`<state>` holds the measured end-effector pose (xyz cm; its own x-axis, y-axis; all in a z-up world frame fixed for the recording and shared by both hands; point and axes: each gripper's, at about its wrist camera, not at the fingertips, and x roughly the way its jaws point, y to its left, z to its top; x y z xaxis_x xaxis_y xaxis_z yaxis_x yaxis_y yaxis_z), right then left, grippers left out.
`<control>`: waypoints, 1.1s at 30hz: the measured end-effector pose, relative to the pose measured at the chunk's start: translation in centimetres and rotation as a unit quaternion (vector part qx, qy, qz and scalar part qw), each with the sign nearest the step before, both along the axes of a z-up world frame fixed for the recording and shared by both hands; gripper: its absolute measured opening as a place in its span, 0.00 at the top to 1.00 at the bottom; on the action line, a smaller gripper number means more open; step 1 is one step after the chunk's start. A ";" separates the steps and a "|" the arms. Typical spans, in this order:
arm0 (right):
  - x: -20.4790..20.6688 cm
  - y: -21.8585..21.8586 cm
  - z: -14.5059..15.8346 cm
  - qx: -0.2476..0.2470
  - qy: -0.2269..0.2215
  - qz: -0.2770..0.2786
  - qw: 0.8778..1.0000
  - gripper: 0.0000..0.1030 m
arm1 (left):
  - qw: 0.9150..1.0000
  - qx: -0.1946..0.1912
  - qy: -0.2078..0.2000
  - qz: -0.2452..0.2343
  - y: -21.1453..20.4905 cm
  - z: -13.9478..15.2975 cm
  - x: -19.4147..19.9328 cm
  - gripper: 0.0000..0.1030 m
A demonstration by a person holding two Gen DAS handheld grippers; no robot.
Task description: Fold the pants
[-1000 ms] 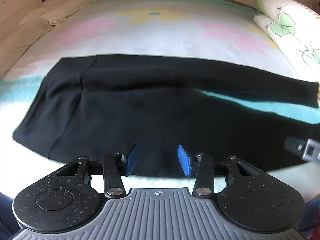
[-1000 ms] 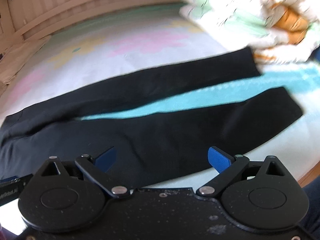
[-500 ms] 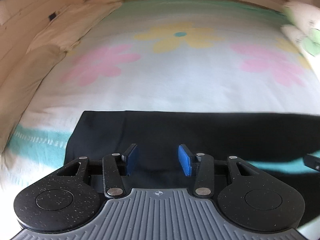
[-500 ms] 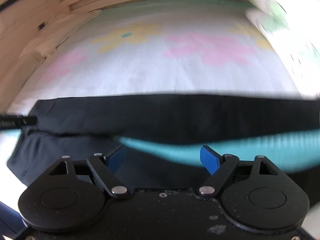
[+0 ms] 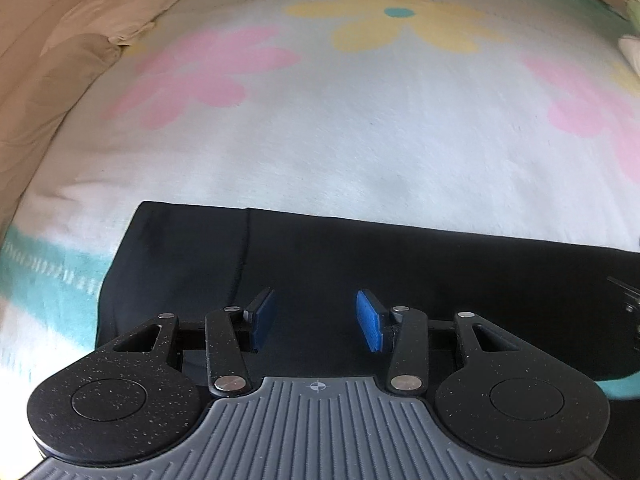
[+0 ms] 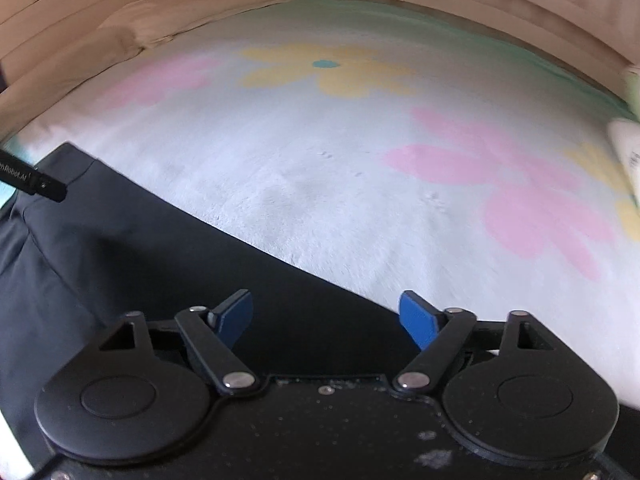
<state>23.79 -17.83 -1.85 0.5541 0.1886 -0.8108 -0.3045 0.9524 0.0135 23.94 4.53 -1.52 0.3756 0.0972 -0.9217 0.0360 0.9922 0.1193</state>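
The black pants (image 5: 400, 272) lie flat on the bed, with the waistband end at the left in the left wrist view. My left gripper (image 5: 316, 320) is open and empty, low over the pants near the waist and just short of their far edge. My right gripper (image 6: 326, 316) is open and empty over the far leg of the pants (image 6: 160, 264), close to its far edge. The left gripper's side shows at the left edge of the right wrist view (image 6: 32, 178).
The flowered white blanket (image 5: 360, 140) covers the bed beyond the pants. A beige pillow (image 5: 60, 72) lies at the far left. A wooden bed rail (image 6: 440, 8) runs along the back. A patterned pillow edge (image 6: 628, 144) shows at the right.
Both grippers have moved forward across the pants toward their far edge and dropped lower. The teal gap between the legs has left the right wrist view. Both stay open.
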 end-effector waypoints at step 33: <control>-10.6 3.9 3.9 -0.049 0.015 0.119 0.992 0.96 | 0.991 -0.130 0.019 0.020 -1.1 0.6 1.5 0.58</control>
<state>13.18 -13.92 2.05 0.4778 0.2313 -0.8475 -0.5222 0.8506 -0.0622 25.41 3.47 -0.93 0.3415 -0.1315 -0.9306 -0.0052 0.9899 -0.1418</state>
